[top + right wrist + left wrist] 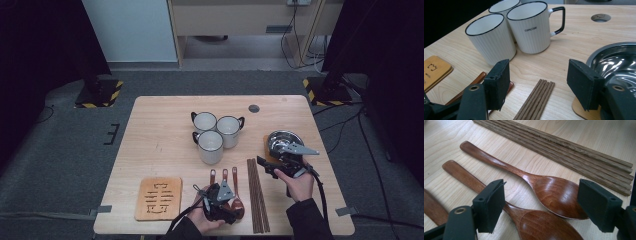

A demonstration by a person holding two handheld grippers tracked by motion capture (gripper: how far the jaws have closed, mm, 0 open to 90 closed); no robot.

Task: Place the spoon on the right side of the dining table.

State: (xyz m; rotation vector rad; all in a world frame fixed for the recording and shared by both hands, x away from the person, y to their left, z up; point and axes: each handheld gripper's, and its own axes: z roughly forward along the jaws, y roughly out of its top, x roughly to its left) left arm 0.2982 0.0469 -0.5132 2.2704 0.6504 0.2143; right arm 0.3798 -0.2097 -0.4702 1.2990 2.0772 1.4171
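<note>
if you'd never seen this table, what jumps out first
Three white mugs clustered at the table's middle catch the eye first, then the shiny steel bowl to their right by the right gripper. Near the front edge, the left gripper hovers open over dark wooden spoons beside a bundle of chopsticks.

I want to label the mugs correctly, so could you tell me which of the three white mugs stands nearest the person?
The front mug: it stands alone closest to the spoons, while the other two mugs sit side by side behind it.
</note>
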